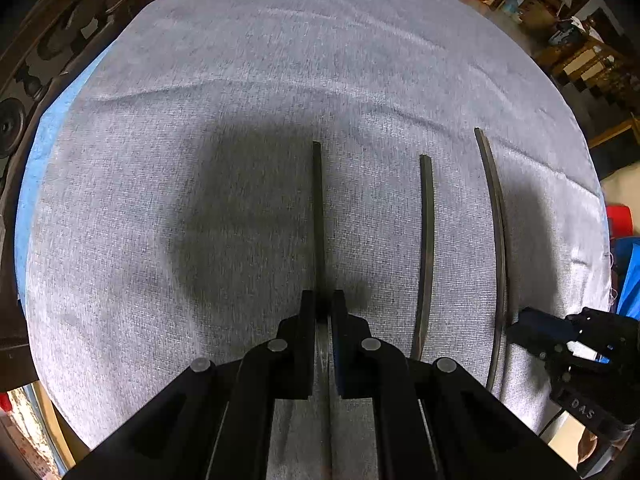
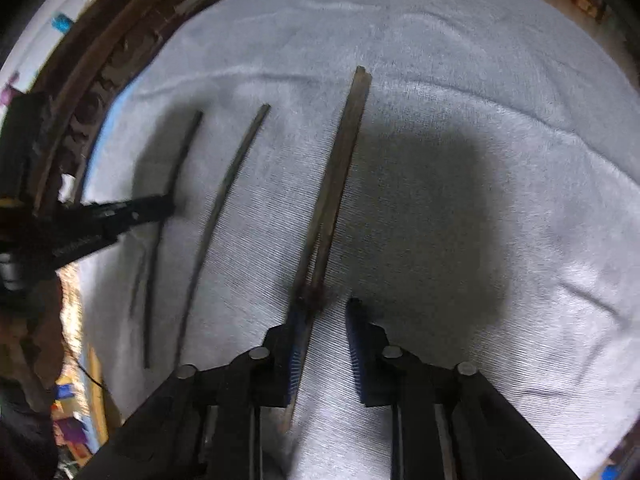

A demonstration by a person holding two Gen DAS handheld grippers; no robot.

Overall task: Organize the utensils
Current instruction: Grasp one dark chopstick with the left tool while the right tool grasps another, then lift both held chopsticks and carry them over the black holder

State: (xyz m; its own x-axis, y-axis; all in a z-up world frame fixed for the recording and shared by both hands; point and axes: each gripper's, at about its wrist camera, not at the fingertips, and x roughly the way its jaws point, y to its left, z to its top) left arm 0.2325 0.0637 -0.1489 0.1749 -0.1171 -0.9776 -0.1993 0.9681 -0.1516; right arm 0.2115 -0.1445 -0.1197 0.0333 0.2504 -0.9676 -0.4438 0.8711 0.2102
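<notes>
Three long dark chopsticks lie side by side on a grey cloth (image 1: 180,208). In the left wrist view my left gripper (image 1: 324,298) is shut on the leftmost chopstick (image 1: 318,216), which runs straight ahead from the jaws. A second chopstick (image 1: 427,240) lies to its right. The third chopstick (image 1: 498,240) lies beyond that, with my right gripper (image 1: 520,322) beside its near part. In the right wrist view that third chopstick (image 2: 340,176) lies between the jaws of my right gripper (image 2: 326,304), against the left finger (image 2: 296,344). A gap shows to the other finger. The left gripper (image 2: 160,205) appears at the left.
The cloth (image 2: 480,120) has creases at the far side and at the right. Dark carved wooden furniture (image 1: 48,52) curves around its left edge. Cluttered wooden shelves (image 1: 576,52) stand far right, and red and blue objects (image 1: 624,240) sit past the right edge.
</notes>
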